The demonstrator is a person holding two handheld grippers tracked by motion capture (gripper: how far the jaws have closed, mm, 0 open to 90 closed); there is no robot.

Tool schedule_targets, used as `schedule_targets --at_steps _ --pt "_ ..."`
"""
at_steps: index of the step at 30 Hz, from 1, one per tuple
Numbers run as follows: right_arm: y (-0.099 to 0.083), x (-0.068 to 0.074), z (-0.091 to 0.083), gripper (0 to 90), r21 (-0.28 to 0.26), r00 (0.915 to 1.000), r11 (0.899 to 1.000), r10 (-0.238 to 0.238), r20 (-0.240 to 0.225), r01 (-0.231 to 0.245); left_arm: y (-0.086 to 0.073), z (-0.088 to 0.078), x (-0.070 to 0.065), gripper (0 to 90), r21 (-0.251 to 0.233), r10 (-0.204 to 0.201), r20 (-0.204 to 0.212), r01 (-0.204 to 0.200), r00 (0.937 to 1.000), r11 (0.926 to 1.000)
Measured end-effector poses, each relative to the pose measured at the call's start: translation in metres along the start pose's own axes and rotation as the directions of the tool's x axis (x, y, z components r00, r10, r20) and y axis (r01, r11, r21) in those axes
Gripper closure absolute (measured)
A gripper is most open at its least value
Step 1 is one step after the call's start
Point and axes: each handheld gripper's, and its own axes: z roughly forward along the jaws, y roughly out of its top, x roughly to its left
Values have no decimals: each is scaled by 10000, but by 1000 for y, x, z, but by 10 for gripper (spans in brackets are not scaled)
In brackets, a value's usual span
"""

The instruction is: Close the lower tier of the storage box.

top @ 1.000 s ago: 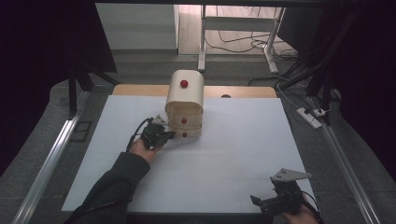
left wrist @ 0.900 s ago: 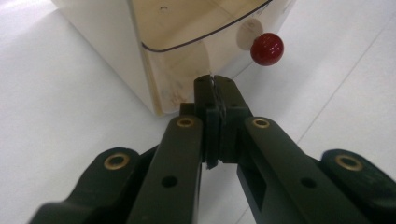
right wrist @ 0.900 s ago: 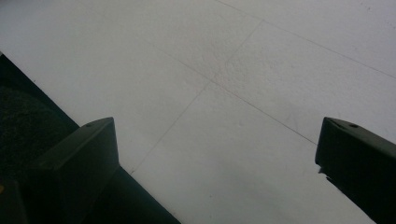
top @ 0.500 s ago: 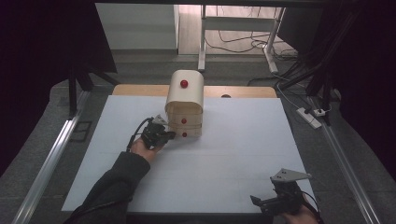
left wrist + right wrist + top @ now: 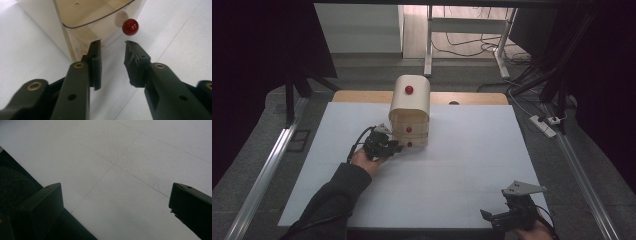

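while the person's left hand [image 5: 364,159] is resting at the centre left of the high view, the left gripper [image 5: 393,148] is sitting just beside the lowest drawer of the cream drawer chest [image 5: 410,111]. its jaws have just been opening and are standing slightly apart with nothing between them; in the left gripper view the red knob [image 5: 130,26] is lying just beyond the tips, untouched. the chest is standing upright at the upper middle of the white table [image 5: 462,160], its long axis vertical, its knobbed front facing the bottom of the frame. at the lower right, the right gripper [image 5: 504,216] is hovering with jaws spread wide over bare table.
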Motion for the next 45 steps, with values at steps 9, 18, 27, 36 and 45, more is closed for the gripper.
schedule_targets --at_steps 9,18,27,36,45 --pt "0 0 0 0 -23 10000 10000 -1 -9 1 -1 -3 -3 513 -11 26 70 -26 10000 10000" --pt "-1 -1 -1 0 -97 9999 9999 135 -40 -136 -1 -9 -6 371 -170 -3 654 15 9979 9999" --pt "-1 -2 -1 0 -87 9998 9998 169 -61 -170 -1 -15 -11 254 -323 64 561 -46 9984 9995" --pt "-1 -1 -2 0 -99 9998 9998 181 -59 -181 -3 -22 -11 172 -428 -89 810 124 9967 9990" --pt "-1 -1 -1 0 -105 9999 9998 145 -42 -146 -5 -25 -13 87 -326 -20 958 51 9954 9995"
